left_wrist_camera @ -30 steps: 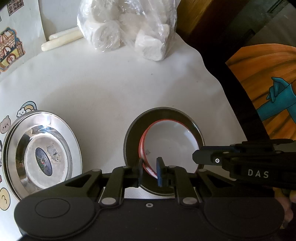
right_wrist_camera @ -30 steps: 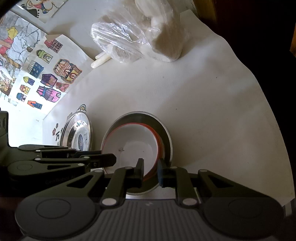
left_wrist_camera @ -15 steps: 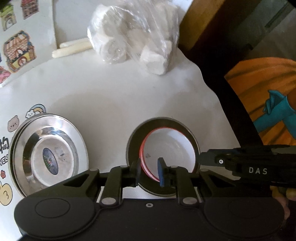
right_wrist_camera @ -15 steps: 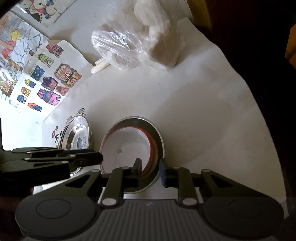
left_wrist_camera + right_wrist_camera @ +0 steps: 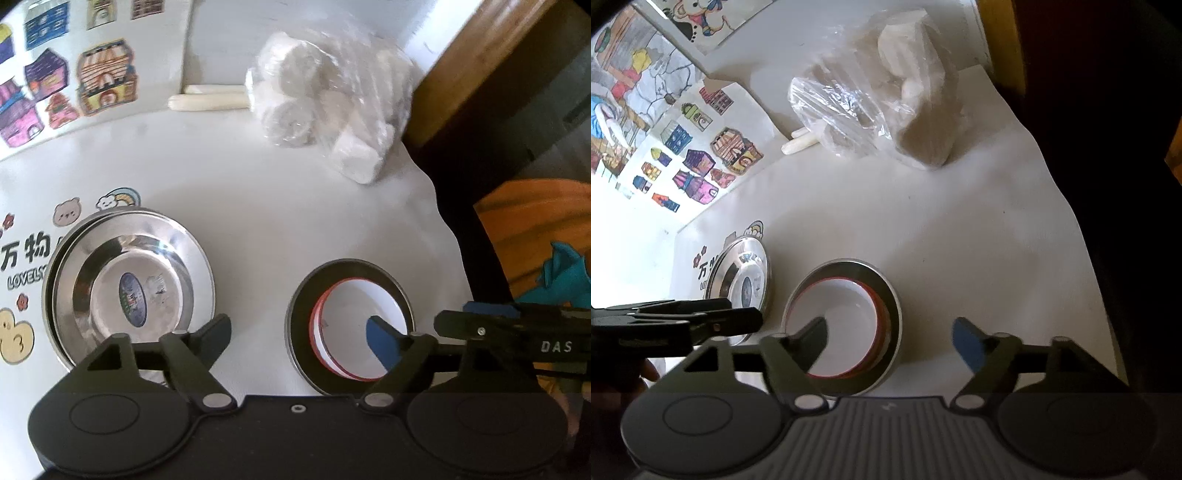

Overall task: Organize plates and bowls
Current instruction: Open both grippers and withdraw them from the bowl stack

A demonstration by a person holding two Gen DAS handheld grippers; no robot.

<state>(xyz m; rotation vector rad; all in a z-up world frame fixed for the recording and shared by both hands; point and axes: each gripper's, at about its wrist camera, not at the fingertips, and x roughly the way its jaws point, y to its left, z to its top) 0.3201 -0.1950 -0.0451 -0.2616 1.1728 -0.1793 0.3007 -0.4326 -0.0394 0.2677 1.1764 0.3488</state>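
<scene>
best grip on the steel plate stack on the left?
Take the stack of shiny steel plates by its broad flat rim, one finger above and one under the edge. Come from the near side, where the open left tongs already hover. The rim flares out clear of the white table, while the centre is a sunken well with nothing to pinch.
</scene>
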